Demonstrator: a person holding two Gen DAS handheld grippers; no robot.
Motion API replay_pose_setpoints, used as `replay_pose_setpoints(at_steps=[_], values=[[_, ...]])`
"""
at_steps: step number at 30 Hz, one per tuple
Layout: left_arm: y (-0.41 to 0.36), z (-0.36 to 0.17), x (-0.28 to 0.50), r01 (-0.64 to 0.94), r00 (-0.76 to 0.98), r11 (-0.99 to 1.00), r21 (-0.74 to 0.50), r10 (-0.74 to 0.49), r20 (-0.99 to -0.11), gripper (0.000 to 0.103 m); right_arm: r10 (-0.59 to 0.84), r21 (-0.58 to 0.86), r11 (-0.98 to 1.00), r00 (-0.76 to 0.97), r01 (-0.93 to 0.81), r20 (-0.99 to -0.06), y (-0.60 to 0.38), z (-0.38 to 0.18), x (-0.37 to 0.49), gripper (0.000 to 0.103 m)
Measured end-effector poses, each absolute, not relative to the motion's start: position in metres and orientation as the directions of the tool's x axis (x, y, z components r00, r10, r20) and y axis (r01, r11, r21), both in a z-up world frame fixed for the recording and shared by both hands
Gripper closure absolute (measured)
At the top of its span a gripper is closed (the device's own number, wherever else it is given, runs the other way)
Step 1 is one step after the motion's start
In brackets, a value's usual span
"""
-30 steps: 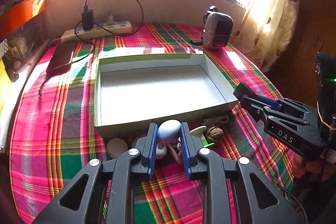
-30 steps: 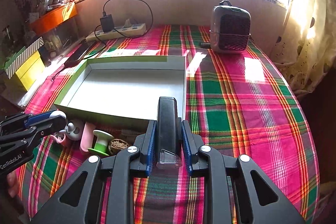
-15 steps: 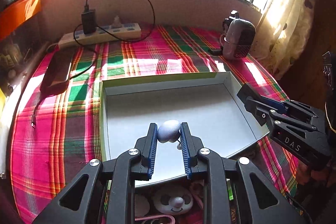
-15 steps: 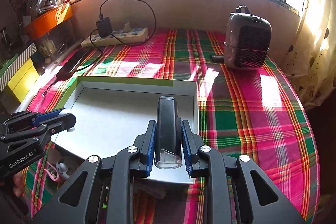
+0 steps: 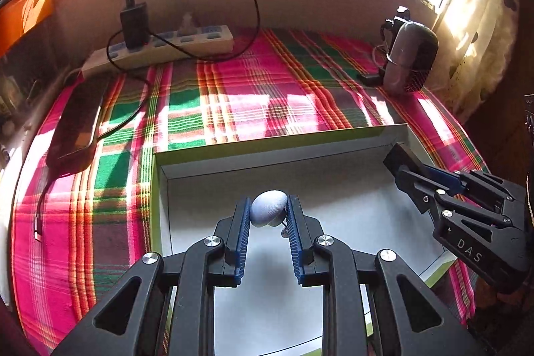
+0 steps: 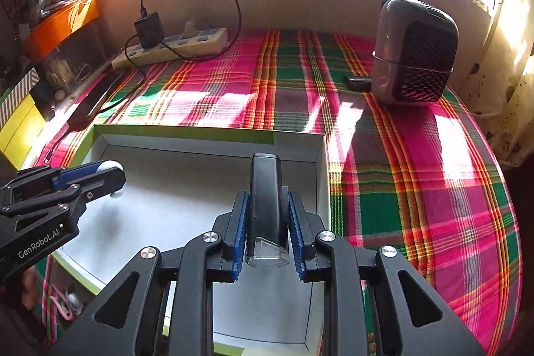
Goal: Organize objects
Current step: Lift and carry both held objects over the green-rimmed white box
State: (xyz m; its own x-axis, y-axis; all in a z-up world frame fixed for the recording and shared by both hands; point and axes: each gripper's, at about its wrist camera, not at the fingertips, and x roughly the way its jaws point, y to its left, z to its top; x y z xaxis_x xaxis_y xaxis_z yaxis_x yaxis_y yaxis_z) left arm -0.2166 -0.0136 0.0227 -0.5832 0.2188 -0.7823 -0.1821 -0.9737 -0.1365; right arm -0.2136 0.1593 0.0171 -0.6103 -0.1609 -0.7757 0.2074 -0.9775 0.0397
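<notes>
- Nothing lies in the white box (image 5: 350, 189) yet; its floor looks bare, so the sorting is barely begun, I judge.
- Lower left of the right-wrist view, small pink and white items (image 6: 68, 302) wait on the cloth outside the box.
- Centre of the left-wrist view, the left gripper (image 5: 268, 214) is clamped on a pale blue egg-shaped object (image 5: 268, 211), held over the box.
- The right gripper (image 6: 267, 216) is clamped on a black clear-tipped device (image 6: 266, 206), also over the box.
- Both await release.
- Plaid cloth (image 5: 250, 89) covers the table; power strip (image 5: 173, 44) upper left, small heater (image 6: 414, 50) upper right, under sunlit windows.
</notes>
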Motion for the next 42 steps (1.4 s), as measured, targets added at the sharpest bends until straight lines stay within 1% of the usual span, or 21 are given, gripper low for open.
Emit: replay_pose_setpoints(at_steps=[14,42], values=[[-0.017,0.013,-0.234,-0.169,-0.569,-0.977,-0.133,0.207,-0.796,0.083,-0.144,0.023,-0.979,-0.601,0.204,-0.786,0.154,0.009,-0.227,0.079],[-0.014,0.010,-0.236,-0.172,-0.567,-0.978,-0.119,0.197,-0.800,0.082,-0.140,0.023,-0.980,-0.603,0.198,-0.786,0.152,0.007,-0.229,0.078]])
